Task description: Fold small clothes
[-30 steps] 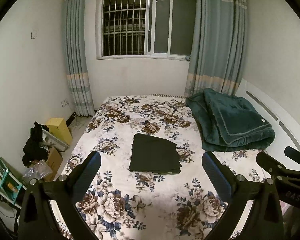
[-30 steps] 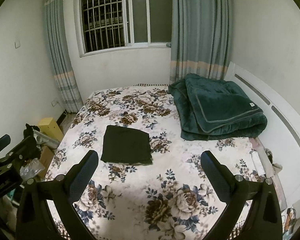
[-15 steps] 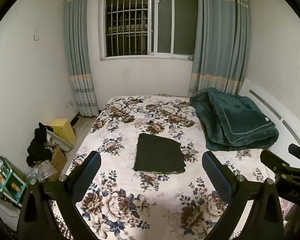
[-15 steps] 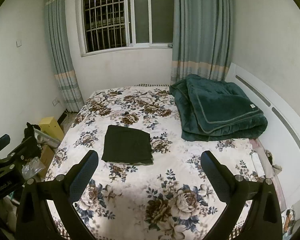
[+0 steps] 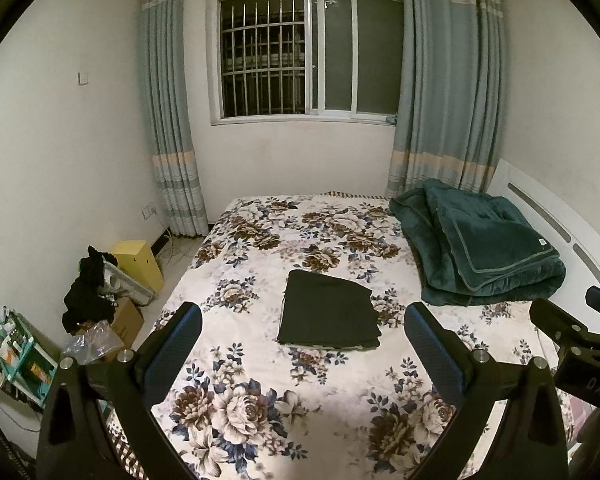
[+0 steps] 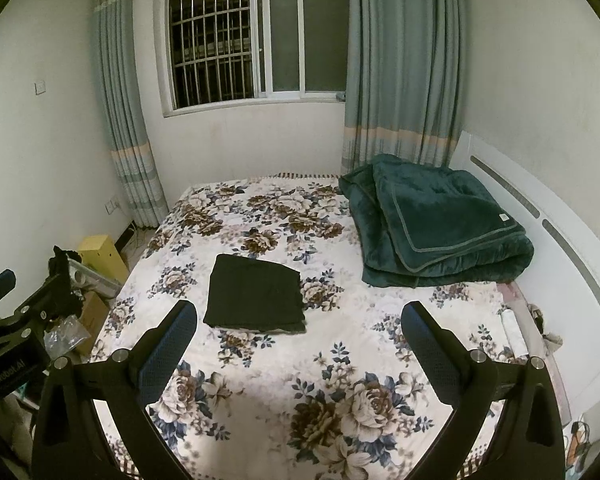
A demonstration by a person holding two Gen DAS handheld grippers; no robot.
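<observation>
Fingers of the left gripper (image 5: 302, 344) frame the near part of the bed (image 5: 260, 400) from above; they stand wide apart, hold nothing and touch nothing. The right gripper (image 6: 298, 342) is spread just as wide over the same near edge, empty as well. Each gripper shows at the side of the other's view, so the two hang side by side.

Beyond both pairs of fingertips, well clear of them, lies the dark garment (image 5: 328, 312) on the flowered bedspread, about midway between the near and far edges of the bed. In the left wrist view it sits between the two fingers; in the right wrist view the same garment (image 6: 256, 294) sits nearer the left finger. It is folded into a flat, nearly square packet, very dark green or black, with neat straight sides and stacked layers showing along its near edge.

Farther back, at the far right corner of the bed, a thick teal blanket (image 6: 440, 224) is folded in a bulky pile against the white headboard (image 6: 540, 216). On the floor off the bed's left edge stand a yellow box (image 5: 138, 262) and other clutter. Behind the far edge, grey-blue curtains (image 5: 444, 80) hang on either side of a barred window (image 5: 292, 52).
</observation>
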